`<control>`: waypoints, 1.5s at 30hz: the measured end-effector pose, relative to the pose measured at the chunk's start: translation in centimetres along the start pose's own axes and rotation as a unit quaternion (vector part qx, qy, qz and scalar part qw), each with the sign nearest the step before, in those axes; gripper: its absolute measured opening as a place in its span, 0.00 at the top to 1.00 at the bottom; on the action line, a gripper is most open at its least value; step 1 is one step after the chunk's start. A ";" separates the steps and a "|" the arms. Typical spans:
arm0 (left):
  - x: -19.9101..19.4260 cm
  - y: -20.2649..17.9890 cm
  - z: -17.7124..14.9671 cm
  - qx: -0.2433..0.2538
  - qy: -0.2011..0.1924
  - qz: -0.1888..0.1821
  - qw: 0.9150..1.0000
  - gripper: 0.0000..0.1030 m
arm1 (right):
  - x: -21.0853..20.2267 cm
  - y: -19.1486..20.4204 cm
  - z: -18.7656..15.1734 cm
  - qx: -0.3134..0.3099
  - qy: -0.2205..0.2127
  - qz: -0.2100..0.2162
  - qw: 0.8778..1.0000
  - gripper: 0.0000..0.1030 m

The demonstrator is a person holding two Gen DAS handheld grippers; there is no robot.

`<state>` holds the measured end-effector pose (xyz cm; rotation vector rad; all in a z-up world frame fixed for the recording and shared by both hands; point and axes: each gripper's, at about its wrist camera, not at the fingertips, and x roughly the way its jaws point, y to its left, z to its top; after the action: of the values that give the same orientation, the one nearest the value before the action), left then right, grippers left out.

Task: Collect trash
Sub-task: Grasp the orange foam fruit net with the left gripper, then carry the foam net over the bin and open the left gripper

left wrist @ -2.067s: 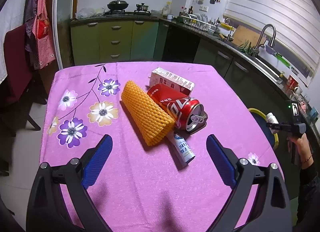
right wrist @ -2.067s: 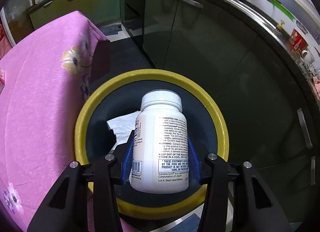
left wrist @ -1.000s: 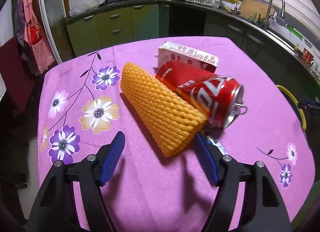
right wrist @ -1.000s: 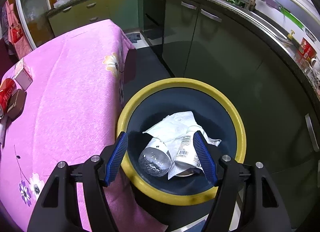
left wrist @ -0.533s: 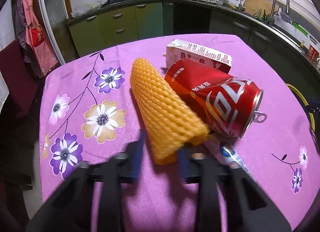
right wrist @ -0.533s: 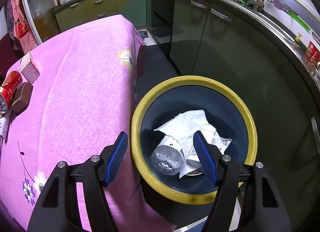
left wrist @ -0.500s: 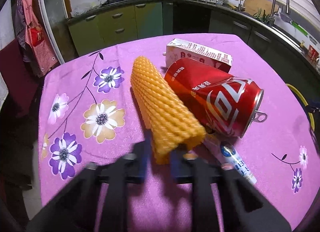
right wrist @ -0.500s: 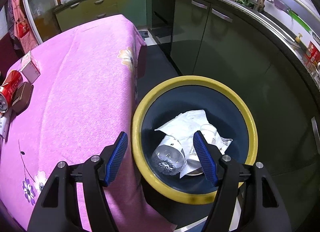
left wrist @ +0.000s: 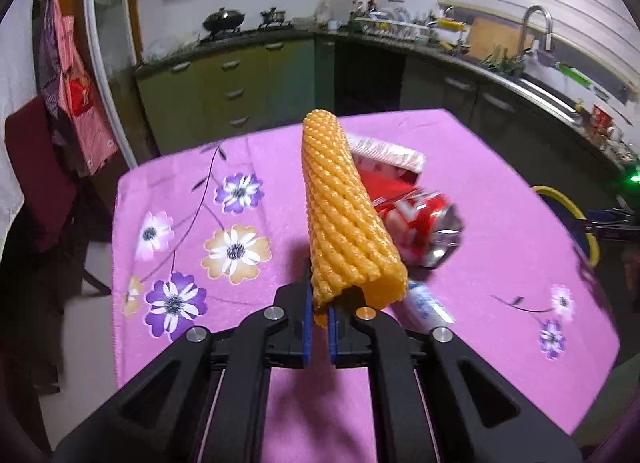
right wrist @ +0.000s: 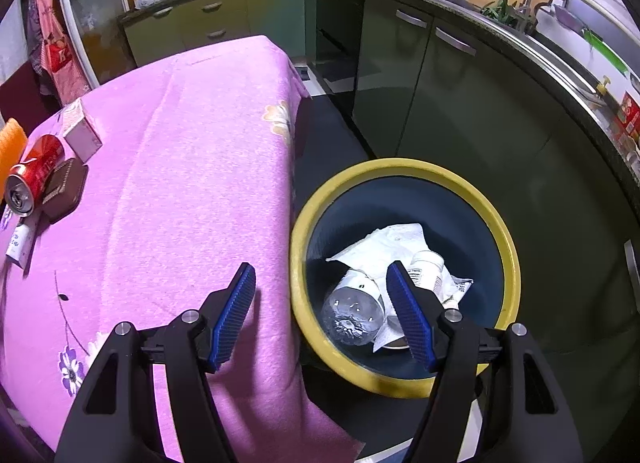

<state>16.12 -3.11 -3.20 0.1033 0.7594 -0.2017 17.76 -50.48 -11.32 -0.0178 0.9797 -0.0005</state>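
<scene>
My left gripper [left wrist: 318, 329] is shut on the near end of an orange foam net sleeve [left wrist: 344, 215] and holds it tilted up off the pink tablecloth [left wrist: 500, 199]. Behind it lie a red soda can [left wrist: 416, 223], a white and red carton [left wrist: 384, 153] and a small white tube [left wrist: 430, 305]. My right gripper [right wrist: 322, 315] is open and empty, above the table edge and the yellow-rimmed bin [right wrist: 404, 169]. The bin holds a white pill bottle [right wrist: 426, 269], a clear plastic bottle [right wrist: 354, 313] and crumpled paper [right wrist: 386, 243].
In the right wrist view the can [right wrist: 34, 171], a dark wallet-like object [right wrist: 64, 187], the carton [right wrist: 80, 131] and the tube [right wrist: 18, 241] lie at the table's far left. Green kitchen cabinets [right wrist: 440, 75] and a sink counter run along the right. A chair [left wrist: 28, 167] stands left of the table.
My left gripper closed on the foam sleeve and lifted its near end off the cloth. My right gripper let the pill bottle fall into the bin, opened, and drew back toward the table.
</scene>
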 end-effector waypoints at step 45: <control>13.5 -40.5 7.7 0.280 0.107 -0.221 0.928 0.29 | -8.0 -14.9 -12.0 0.164 -0.036 -0.042 0.985 0.28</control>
<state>22.06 -45.80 -7.82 0.5044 0.9184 -0.8504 3.45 -65.46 -11.13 0.2425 0.8964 -0.2378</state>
